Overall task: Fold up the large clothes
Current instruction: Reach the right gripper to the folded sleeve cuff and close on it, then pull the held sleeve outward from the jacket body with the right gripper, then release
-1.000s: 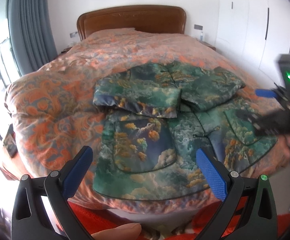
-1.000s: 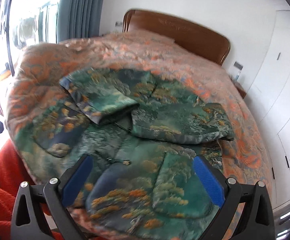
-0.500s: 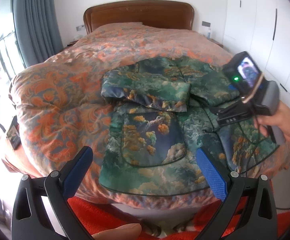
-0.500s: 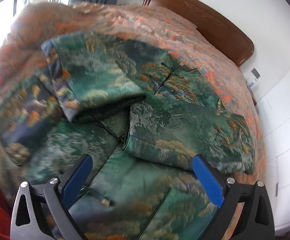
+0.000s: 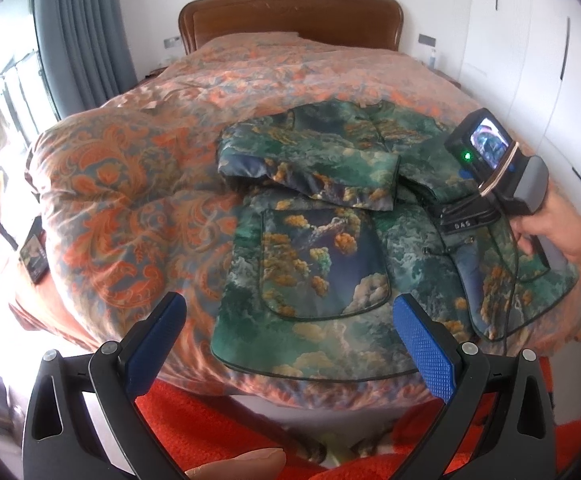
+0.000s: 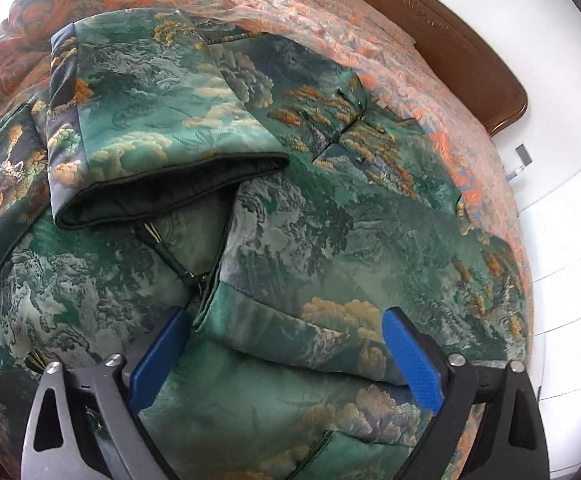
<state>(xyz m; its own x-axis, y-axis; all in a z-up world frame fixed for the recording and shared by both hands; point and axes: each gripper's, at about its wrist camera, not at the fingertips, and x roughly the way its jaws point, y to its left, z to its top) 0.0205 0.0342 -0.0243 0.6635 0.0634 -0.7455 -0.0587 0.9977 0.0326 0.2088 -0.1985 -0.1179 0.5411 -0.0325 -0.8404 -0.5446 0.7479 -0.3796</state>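
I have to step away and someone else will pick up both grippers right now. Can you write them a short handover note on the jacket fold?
Left gripper: open, empty, held back off the foot of the bed.
Right gripper: open, low over the jacket, straddling the cuff end of the right sleeve; nothing gripped.
Jacket: front up on the bed, hem toward you.
Done: both sleeves folded in across the chest, the left sleeve on its side.
Left: fold the body, probably hem up toward the collar, then tidy.
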